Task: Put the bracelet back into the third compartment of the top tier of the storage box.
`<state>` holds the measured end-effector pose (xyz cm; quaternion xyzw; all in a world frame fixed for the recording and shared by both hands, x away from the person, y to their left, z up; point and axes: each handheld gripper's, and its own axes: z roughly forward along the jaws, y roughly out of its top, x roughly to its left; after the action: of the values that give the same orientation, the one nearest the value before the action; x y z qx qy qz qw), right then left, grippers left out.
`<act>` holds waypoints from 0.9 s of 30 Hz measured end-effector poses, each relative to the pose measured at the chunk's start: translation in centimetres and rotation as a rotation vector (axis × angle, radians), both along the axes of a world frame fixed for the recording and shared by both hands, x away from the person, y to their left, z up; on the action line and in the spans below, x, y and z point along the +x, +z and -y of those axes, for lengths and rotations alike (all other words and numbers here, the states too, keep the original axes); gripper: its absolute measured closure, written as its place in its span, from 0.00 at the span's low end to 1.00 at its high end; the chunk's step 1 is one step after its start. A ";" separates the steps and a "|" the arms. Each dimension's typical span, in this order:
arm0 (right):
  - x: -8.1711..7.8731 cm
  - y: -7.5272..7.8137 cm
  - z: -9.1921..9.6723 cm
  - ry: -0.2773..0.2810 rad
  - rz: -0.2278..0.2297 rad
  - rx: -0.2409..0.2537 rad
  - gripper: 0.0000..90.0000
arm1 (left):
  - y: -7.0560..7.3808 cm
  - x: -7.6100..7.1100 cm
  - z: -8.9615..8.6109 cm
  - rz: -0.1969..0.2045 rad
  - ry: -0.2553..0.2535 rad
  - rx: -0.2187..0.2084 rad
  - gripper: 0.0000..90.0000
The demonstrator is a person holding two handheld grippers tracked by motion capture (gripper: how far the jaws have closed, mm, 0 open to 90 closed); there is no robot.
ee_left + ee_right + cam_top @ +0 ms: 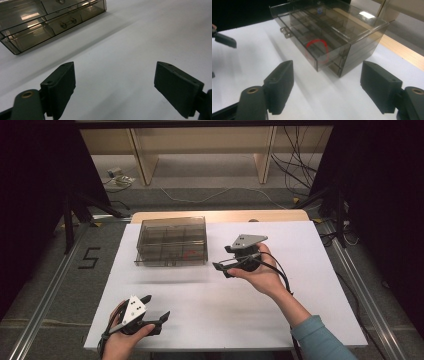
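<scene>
Covering the table [200, 310]: white sheet, grey floor [60, 285].

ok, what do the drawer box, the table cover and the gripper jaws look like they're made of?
Drawer box: looks like smoke-tinted clear plastic, glossy; you see the dividers through the walls, and the top mirrors the ceiling lights.
Table cover: a smooth matte white sheet, maybe paper or laminate; a wood-look edge shows at the far side.
Right gripper and left gripper: the jaws look like matte black moulded plastic or rubber.
</scene>
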<state>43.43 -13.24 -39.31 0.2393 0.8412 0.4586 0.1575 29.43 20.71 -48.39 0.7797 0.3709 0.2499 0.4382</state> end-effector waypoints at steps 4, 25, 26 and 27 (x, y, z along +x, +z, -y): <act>-0.6 -0.1 0.6 -0.001 0.000 0.002 0.29 | 0.0 0.0 0.0 -0.002 0.000 0.000 0.19; -3.2 -1.6 5.8 -0.036 -0.039 0.030 0.27 | 0.1 -0.1 0.0 -0.007 0.013 -0.038 0.18; -3.4 -1.8 6.1 -0.040 -0.038 0.031 0.27 | 0.1 -0.1 0.1 -0.008 0.013 -0.037 0.18; -3.6 -2.0 6.4 -0.043 -0.043 0.030 0.27 | 0.1 -0.1 0.1 -0.007 0.013 -0.037 0.18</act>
<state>39.83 -19.65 -41.26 0.2693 0.8320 0.4626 0.1456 29.33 20.66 -48.32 0.7701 0.3819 0.2429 0.4497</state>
